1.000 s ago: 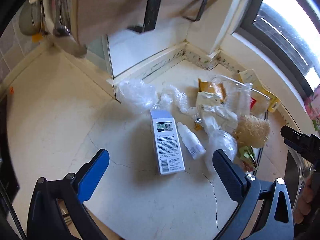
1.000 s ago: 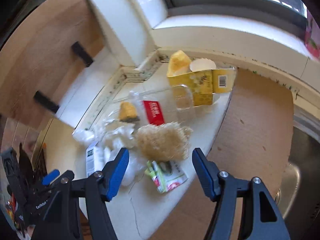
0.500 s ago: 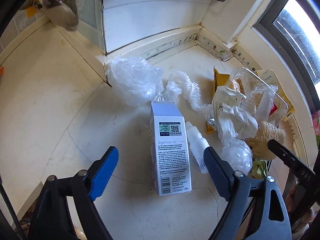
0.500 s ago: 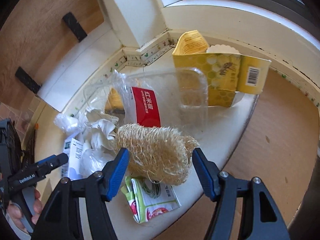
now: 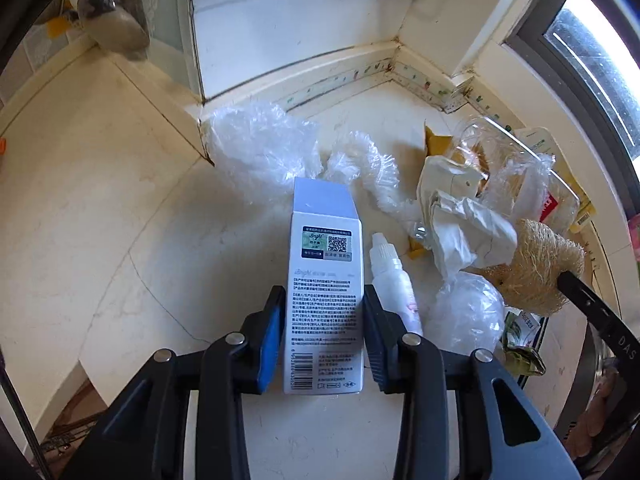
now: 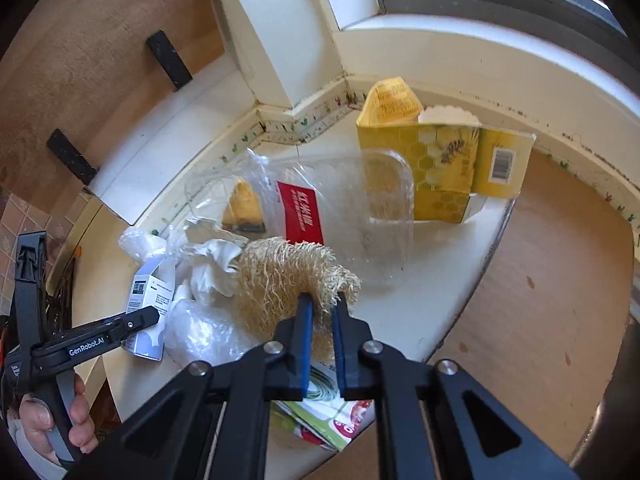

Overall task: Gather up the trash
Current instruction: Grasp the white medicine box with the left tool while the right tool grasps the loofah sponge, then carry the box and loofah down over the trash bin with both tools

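A white and blue box (image 5: 326, 240) lies on the cream counter (image 5: 100, 200). My left gripper (image 5: 322, 296) straddles its near half, jaws closing, pads against both long sides. The box (image 6: 150, 292) and left gripper (image 6: 136, 320) also show at the left of the right wrist view. A tan loofah sponge (image 6: 288, 276) sits in the trash pile. My right gripper (image 6: 323, 300) is closing on the sponge's near edge, fibres pinched between the pads. From the left wrist view the loofah (image 5: 536, 272) is at the right.
A small white dropper bottle (image 5: 394, 284) lies right beside the box. Crumpled clear wrap (image 5: 260, 148) and crumpled paper (image 5: 460, 224) lie behind. A clear plastic tray (image 6: 360, 208), a yellow honeycomb carton (image 6: 440, 168) and a green sachet (image 6: 332, 412) surround the loofah. A wooden board (image 6: 540, 300) lies right.
Both grippers came down and closed from wide open. The left now clamps the white box, and the right now pinches the loofah's near edge.
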A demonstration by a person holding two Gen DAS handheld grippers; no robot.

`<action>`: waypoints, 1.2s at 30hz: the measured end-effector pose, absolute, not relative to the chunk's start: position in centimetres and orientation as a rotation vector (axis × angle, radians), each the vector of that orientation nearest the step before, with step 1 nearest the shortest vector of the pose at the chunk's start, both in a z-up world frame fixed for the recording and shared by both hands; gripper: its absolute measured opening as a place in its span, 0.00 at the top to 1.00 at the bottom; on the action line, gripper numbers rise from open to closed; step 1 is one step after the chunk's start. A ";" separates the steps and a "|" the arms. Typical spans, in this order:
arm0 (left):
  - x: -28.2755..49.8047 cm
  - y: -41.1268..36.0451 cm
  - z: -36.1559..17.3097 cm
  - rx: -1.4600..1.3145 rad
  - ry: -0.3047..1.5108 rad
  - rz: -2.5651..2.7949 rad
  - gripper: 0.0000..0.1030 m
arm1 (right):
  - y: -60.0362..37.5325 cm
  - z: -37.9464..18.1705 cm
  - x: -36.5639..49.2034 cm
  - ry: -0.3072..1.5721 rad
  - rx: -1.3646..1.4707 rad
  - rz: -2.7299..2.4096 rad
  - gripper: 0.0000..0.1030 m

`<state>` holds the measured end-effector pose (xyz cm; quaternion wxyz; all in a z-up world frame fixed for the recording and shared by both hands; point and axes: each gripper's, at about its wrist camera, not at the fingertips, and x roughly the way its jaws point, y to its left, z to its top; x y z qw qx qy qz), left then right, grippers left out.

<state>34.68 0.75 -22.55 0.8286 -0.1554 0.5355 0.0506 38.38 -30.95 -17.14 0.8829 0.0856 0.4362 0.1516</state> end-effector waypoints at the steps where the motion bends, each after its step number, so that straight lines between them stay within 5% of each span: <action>1: 34.4 0.7 -22.1 -0.325 1.124 0.110 0.66 | -30.9 -16.7 38.0 0.893 0.171 0.313 0.94; 20: 23.7 1.8 -12.1 -0.273 0.994 0.085 0.66 | -29.0 -8.2 27.0 0.724 0.196 0.314 0.96; 36: 7.5 4.7 -9.8 -0.170 0.953 0.056 0.66 | -22.2 -5.8 10.9 0.686 0.184 0.363 0.96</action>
